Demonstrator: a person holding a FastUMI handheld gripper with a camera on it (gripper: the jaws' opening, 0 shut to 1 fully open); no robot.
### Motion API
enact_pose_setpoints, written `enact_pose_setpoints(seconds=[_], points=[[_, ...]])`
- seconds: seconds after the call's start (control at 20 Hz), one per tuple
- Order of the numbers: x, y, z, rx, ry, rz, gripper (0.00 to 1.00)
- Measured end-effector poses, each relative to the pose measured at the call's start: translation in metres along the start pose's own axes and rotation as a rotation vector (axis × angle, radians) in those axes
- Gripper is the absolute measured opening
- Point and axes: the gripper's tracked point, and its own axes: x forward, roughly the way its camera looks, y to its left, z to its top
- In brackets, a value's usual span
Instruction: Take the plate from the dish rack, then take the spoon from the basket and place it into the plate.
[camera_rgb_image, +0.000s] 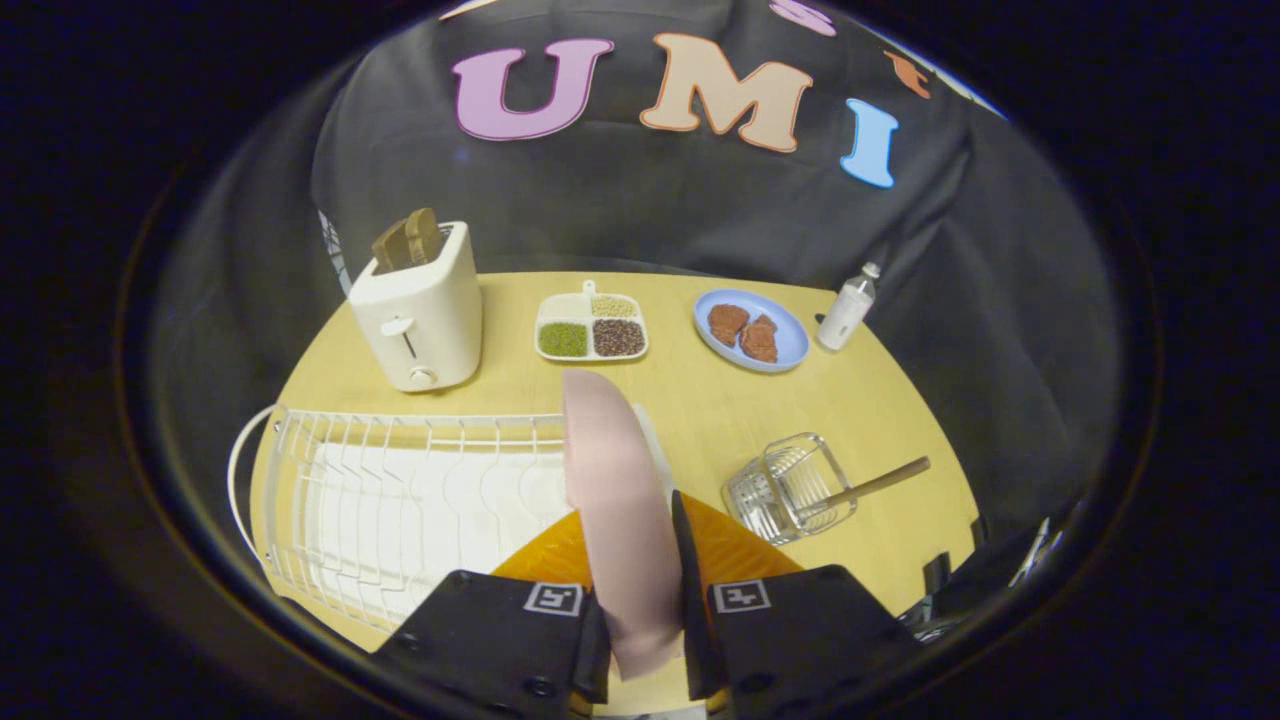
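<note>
Gripper view: the gripper (640, 610) points forward and down over the near edge of the table (880, 420), its 2 fingers (690, 580) clenched on the pink plate (615, 500). The plate stands on edge between them, nearly upright, its top tipped slightly toward the rack side, and it rises well above the fingertips. It sits at the right end of the white wire rack (400, 500), whether touching the wires or lifted clear I cannot tell. An orange surface (735, 545) shows just behind the fingers on both sides of the plate.

Right of the plate, a small wire basket (785, 490) lies tilted on the table with the spoon (870, 485) in it, the wooden handle sticking out toward the right. Beyond, along the far side, stand a toaster (420, 315) with 2 slices of toast (408, 240), a 3-part tray (592, 328) of grains, a blue dish (752, 330) holding 2 brown pieces, and a small bottle (847, 310).
</note>
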Motion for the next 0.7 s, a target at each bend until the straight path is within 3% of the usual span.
enact_pose_setpoints(seconds=[0.55, 0.7], points=[[-0.019, -0.025, 0.015, 0.063, -0.050, -0.056, 0.29], [-0.037, -0.009, 0.036, 0.158, -0.115, 0.042, 0.29]])
